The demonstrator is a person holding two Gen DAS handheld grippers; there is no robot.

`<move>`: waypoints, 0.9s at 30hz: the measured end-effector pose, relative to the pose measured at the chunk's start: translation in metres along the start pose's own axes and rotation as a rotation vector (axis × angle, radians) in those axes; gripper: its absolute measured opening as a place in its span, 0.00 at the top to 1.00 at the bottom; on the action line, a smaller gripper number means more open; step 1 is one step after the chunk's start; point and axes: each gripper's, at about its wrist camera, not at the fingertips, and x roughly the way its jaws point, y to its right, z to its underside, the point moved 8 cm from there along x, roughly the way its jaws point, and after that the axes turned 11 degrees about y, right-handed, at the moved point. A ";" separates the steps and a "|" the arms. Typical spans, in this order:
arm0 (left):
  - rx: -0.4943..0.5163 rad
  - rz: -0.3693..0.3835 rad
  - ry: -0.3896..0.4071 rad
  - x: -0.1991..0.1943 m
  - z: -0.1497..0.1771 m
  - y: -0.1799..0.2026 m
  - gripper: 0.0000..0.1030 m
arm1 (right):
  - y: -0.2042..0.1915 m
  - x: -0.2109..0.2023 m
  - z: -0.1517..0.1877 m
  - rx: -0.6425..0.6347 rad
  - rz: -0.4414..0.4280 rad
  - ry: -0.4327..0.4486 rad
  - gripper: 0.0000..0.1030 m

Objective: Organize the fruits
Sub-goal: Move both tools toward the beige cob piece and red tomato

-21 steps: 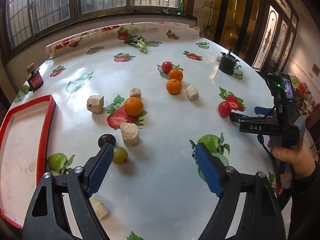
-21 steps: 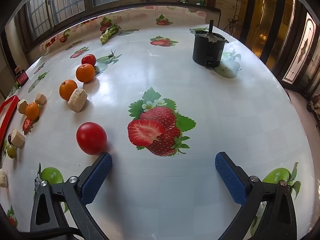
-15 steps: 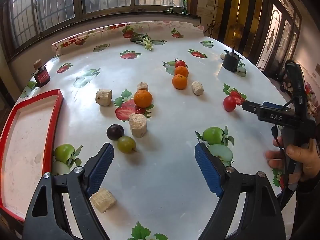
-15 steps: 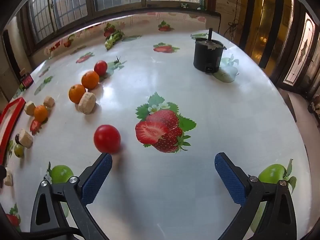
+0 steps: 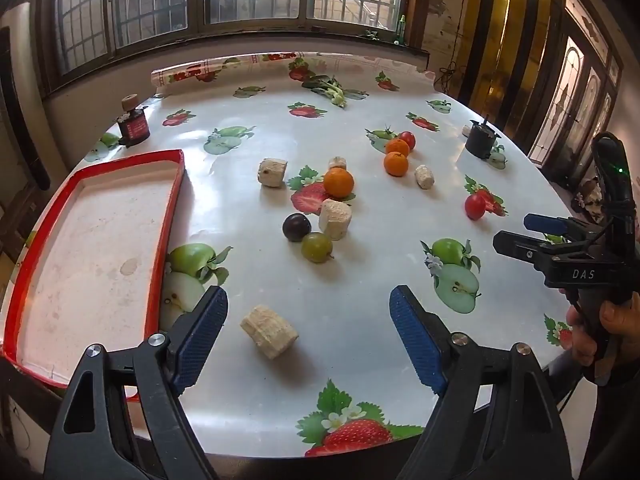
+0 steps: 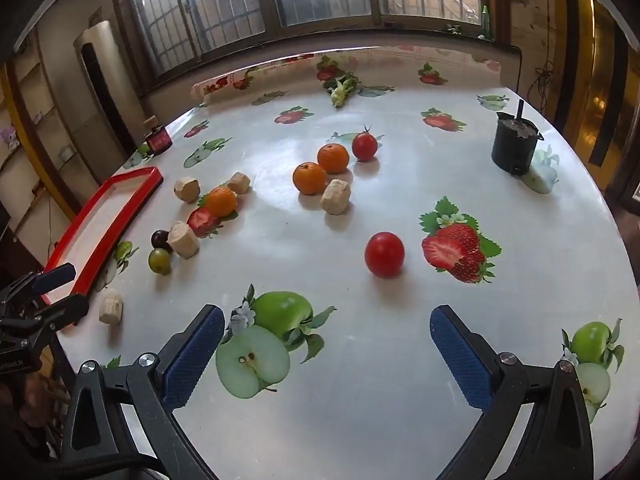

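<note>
Loose fruit lies across the round table: a dark plum (image 5: 296,227), a green grape-like fruit (image 5: 317,246), an orange (image 5: 338,182), two more oranges (image 6: 309,178) and a small tomato (image 6: 364,146) further back. A red tomato (image 6: 384,254) sits ahead of my right gripper (image 6: 325,346), which hangs open and empty above the near table edge. My left gripper (image 5: 308,332) is open too, with a beige chunk (image 5: 269,331) lying on the table between its fingers, untouched. The red-rimmed tray (image 5: 170,216) lies to its left, holding nothing.
Several beige chunks (image 6: 336,197) lie among the fruit. A black pot (image 6: 513,149) stands at the right side, a small dark jar (image 5: 134,128) at the far left, a green leafy stalk (image 5: 332,90) at the back. A hand (image 5: 612,320) holds the right gripper.
Both grippers have pulled back and up from the table, so the fruit looks smaller and farther. The beige chunk now shows between the left fingers. Both stay open.
</note>
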 end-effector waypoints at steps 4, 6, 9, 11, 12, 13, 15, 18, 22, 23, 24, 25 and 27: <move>0.021 -0.113 0.044 -0.012 0.000 -0.014 0.19 | -0.017 -0.006 -0.001 -0.066 -0.019 0.015 0.00; 0.019 -0.132 0.060 -0.017 0.000 -0.020 0.19 | -0.024 -0.009 -0.003 -0.102 -0.020 0.030 0.00; 0.020 -0.150 0.073 -0.022 -0.001 -0.025 0.19 | -0.032 -0.011 -0.004 -0.136 -0.036 0.042 0.00; 0.023 -0.159 0.076 -0.025 0.000 -0.027 0.19 | -0.036 -0.012 -0.005 -0.151 -0.035 0.045 0.00; 0.024 -0.161 0.077 -0.027 0.000 -0.027 0.19 | -0.037 -0.012 -0.005 -0.155 -0.036 0.047 0.00; 0.025 -0.161 0.076 -0.028 -0.001 -0.028 0.19 | -0.038 -0.013 -0.005 -0.159 -0.041 0.049 0.00; 0.025 -0.166 0.078 -0.029 -0.001 -0.028 0.19 | -0.041 -0.012 -0.005 -0.166 -0.043 0.050 0.00; 0.021 -0.175 0.100 -0.034 -0.003 -0.029 0.19 | -0.044 -0.014 -0.005 -0.182 -0.041 0.063 0.00; 0.024 -0.178 0.131 -0.040 -0.007 -0.028 0.19 | -0.048 -0.023 -0.010 -0.203 -0.051 0.120 0.00; 0.026 -0.180 0.144 -0.041 -0.008 -0.028 0.19 | -0.049 -0.026 -0.012 -0.210 -0.054 0.141 0.00; 0.028 -0.181 0.155 -0.043 -0.010 -0.027 0.19 | -0.050 -0.030 -0.014 -0.220 -0.056 0.166 0.00; 0.029 -0.182 0.166 -0.045 -0.011 -0.027 0.19 | -0.052 -0.034 -0.017 -0.234 -0.054 0.192 0.00; 0.029 -0.178 0.179 -0.046 -0.012 -0.026 0.19 | -0.054 -0.041 -0.021 -0.259 -0.043 0.232 0.00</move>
